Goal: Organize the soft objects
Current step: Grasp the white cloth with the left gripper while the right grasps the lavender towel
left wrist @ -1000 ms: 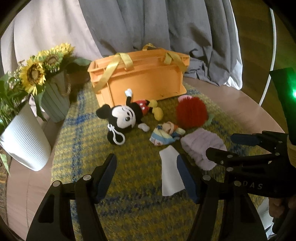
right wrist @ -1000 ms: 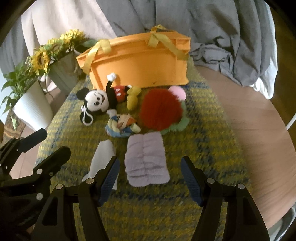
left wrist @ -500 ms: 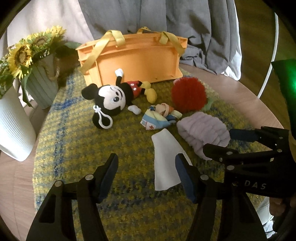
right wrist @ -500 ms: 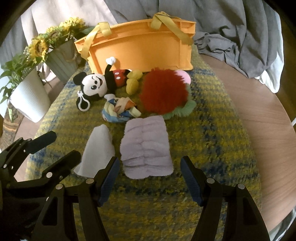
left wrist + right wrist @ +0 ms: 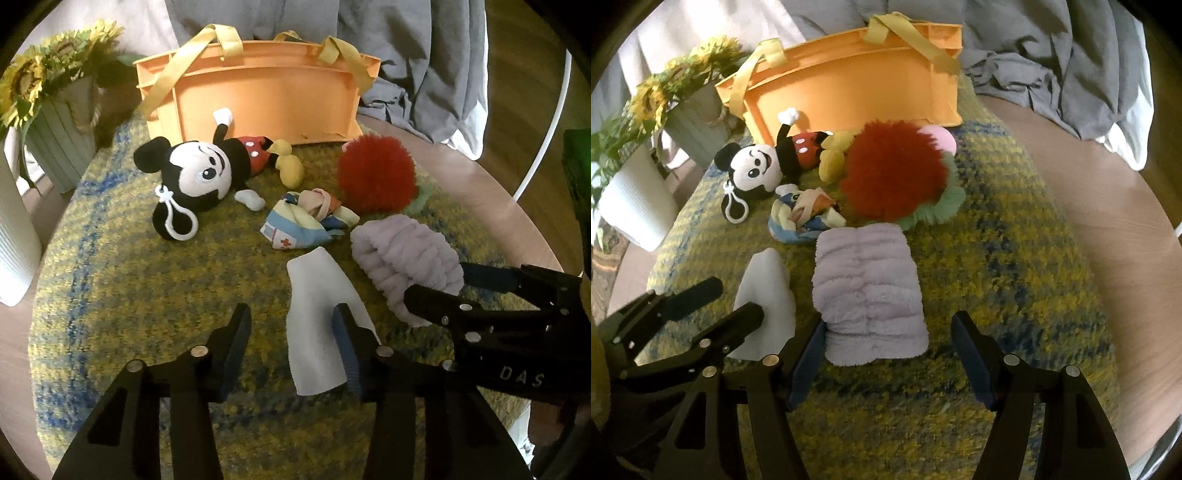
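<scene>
Soft objects lie on a yellow-blue rug: a Mickey plush (image 5: 201,173) (image 5: 757,171), a small folded patterned cloth (image 5: 303,221) (image 5: 801,218), a red fluffy ball (image 5: 376,173) (image 5: 894,173), a lilac fluffy cloth (image 5: 406,254) (image 5: 868,291) and a white cloth (image 5: 321,321) (image 5: 764,295). An orange basket (image 5: 266,92) (image 5: 849,85) with yellow handles stands behind them. My left gripper (image 5: 291,332) is open, low over the white cloth's near left edge. My right gripper (image 5: 890,343) is open, just above the lilac cloth's near end.
A grey-green pot of sunflowers (image 5: 59,122) and a white ribbed pot (image 5: 14,240) stand at the rug's left. Grey fabric (image 5: 406,55) hangs behind the basket. The wooden table (image 5: 1108,221) shows bare to the right of the rug.
Both grippers have moved forward and down toward the cloths. The left one now reaches the white cloth; the right one is closer to the lilac cloth. Both stay open.
</scene>
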`<state>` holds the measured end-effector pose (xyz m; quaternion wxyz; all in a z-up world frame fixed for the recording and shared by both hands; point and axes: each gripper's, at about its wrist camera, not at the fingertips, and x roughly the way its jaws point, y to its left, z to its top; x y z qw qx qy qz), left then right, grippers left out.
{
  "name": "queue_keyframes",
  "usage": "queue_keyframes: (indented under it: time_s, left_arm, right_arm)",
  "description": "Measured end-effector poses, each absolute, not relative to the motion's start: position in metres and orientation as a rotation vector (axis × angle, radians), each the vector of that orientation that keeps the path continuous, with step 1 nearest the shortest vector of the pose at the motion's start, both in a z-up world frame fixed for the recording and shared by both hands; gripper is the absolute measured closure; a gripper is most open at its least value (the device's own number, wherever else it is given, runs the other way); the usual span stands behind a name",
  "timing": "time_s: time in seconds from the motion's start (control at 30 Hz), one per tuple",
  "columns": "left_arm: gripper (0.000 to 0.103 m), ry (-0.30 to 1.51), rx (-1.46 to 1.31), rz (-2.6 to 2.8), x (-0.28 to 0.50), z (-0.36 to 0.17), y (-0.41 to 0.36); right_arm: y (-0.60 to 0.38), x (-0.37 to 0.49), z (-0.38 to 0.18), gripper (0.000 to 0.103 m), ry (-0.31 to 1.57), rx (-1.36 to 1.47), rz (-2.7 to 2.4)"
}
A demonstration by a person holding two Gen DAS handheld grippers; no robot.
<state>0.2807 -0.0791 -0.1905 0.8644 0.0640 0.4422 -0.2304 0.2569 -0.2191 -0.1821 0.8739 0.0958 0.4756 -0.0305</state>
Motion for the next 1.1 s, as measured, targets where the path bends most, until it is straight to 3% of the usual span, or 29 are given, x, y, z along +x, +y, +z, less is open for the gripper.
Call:
queue_keyframes:
  time_s: [0.17,0.33,0.43,0.67,1.1]
  left_arm:
    - [0.070,0.946,0.124,-0.509,0.284,-0.194,-0.084]
    - [0.083,0.946,0.140,-0.536,0.282,-0.194,-0.087]
    - [0.086,0.943,0.140,-0.539,0.282,-0.192,-0.088]
    - [0.090,0.922,0.131,-0.528,0.280,-0.182,-0.083]
    - [0.091,0.845,0.094,-0.502,0.278,-0.149,-0.069]
  right_arm:
    - [-0.217,0.256,-0.182,0.036,0.985,0.189,-0.055]
    - [-0.215,0.256,-0.182,0.051,0.988,0.215,-0.021]
    - [-0.213,0.255,-0.181,0.054,0.981,0.207,-0.020]
    - [-0.212,0.252,-0.170,0.060,0.946,0.202,-0.025]
    - [-0.203,0.249,-0.143,0.061,0.886,0.191,-0.015]
